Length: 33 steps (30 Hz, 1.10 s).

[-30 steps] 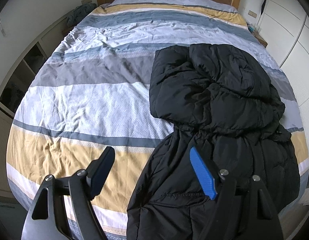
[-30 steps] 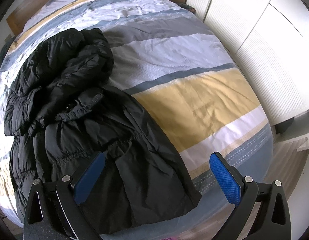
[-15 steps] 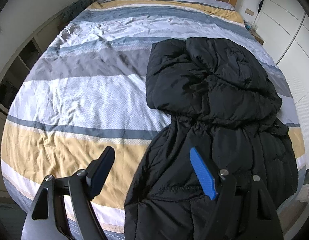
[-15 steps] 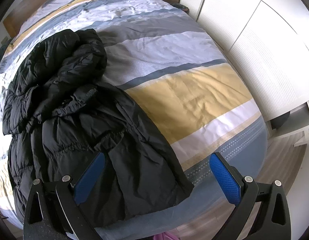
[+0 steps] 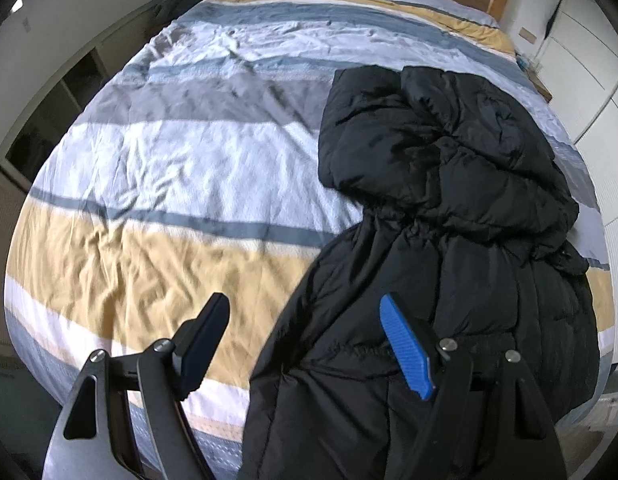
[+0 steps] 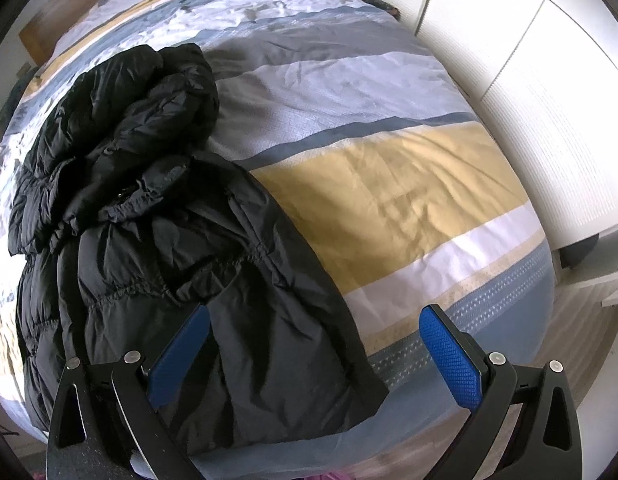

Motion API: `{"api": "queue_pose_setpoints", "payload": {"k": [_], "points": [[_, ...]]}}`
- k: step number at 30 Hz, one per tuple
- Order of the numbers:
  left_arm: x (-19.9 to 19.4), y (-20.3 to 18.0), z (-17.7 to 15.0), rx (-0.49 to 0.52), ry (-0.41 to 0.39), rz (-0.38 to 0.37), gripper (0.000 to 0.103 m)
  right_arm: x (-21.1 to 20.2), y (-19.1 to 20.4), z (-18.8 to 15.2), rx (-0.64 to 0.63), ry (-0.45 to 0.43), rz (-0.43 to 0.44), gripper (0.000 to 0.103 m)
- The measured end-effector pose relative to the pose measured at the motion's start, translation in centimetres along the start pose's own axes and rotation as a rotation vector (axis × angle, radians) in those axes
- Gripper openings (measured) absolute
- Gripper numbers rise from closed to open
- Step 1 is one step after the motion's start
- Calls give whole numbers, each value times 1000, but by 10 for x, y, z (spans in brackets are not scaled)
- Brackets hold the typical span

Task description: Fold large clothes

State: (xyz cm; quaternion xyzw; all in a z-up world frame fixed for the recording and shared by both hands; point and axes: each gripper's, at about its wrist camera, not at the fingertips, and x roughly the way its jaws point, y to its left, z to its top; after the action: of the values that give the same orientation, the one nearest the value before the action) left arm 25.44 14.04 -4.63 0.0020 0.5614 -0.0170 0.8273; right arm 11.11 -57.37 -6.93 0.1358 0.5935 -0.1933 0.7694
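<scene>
Black puffer coat (image 5: 441,248) lies lengthwise on the right half of the bed (image 5: 157,168), hem at the near edge, hood and upper part bunched in a heap toward the far end. Not flat, so probably needs spreading before any real fold. Left half of the striped duvet is bare; likely the room to open it out or fold across.

Left gripper (image 5: 305,344): fingers spread wide, holding nothing. It hovers above the coat's left edge near the hem, one finger over duvet, the other over fabric. Reads as lining up to grab that edge.

Right gripper (image 6: 313,356): fingers also spread wide, nothing between them. It straddles the coat's near right corner (image 6: 361,392), which hangs toward the foot of the bed.

Both sit at the hem end, so I'd guess a two-corner pickup. Slippery, puffy shell: a shallow pinch could slide off.
</scene>
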Motion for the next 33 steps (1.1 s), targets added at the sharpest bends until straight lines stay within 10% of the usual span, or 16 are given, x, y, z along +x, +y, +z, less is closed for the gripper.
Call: {"api": "queue_pose_setpoints", "payload": {"k": [17, 33], "points": [[6, 44, -48, -120, 40, 63, 77, 5, -34, 5, -40, 17, 27, 102], [58, 62, -120, -256, 222, -154, 77, 38, -25, -9, -115, 125, 72, 102]]}}
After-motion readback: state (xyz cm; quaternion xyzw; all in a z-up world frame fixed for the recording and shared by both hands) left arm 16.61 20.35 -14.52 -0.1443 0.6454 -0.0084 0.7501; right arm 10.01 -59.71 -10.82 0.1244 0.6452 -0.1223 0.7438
